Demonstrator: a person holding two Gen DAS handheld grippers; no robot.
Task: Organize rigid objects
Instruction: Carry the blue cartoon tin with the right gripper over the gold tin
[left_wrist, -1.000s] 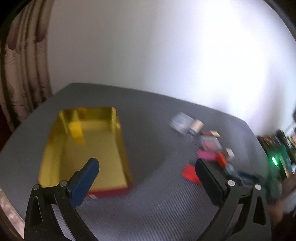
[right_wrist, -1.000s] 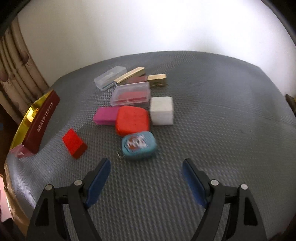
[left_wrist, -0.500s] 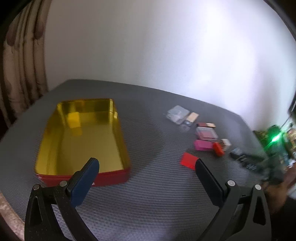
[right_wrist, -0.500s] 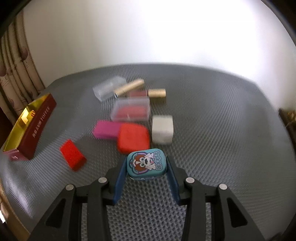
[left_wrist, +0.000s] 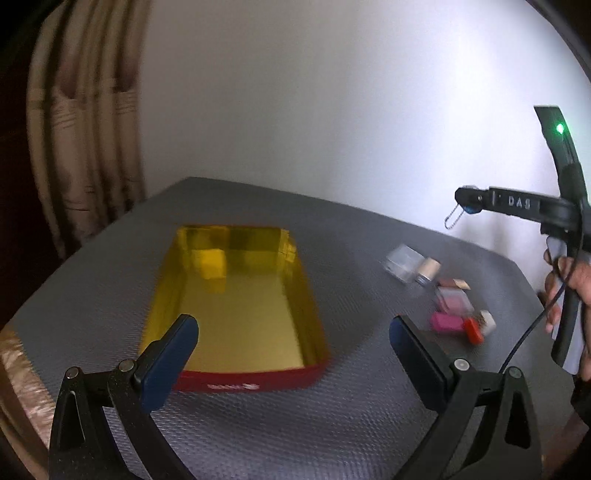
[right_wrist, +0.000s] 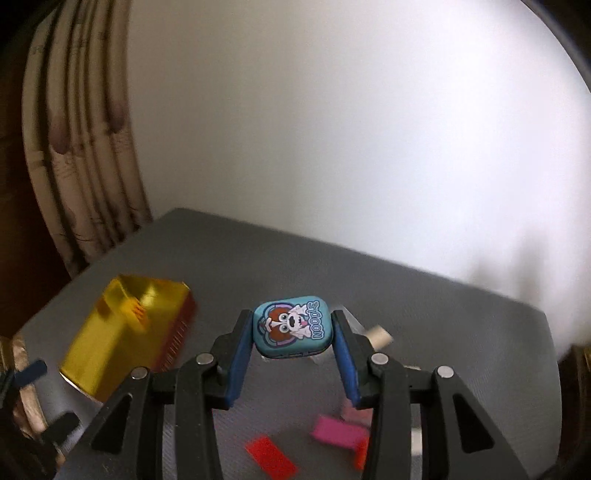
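My right gripper (right_wrist: 291, 332) is shut on a small blue tin (right_wrist: 293, 326) with a cartoon dog on its lid, held in the air above the grey table (right_wrist: 406, 295). In the left wrist view the right gripper (left_wrist: 469, 202) hangs high at the right, with a person's hand (left_wrist: 569, 280) on its handle. A red box lined with gold (left_wrist: 240, 325) lies open and empty on the table; it also shows blurred in the right wrist view (right_wrist: 110, 332). My left gripper (left_wrist: 293, 332) stands open over the box's near end, with nothing between its fingers.
Small items lie in a cluster at the right: a clear box (left_wrist: 402, 264), a gold tube (left_wrist: 428, 271), a magenta block (left_wrist: 447, 321), an orange-red case (left_wrist: 472, 330), a white cube (left_wrist: 487, 321). A red block (right_wrist: 271, 456) lies below my right gripper. A curtain (left_wrist: 85, 129) hangs left.
My right gripper closed on the blue tin, lifted it off the table and swung left toward the gold box. The left gripper drew back a little and stayed open.
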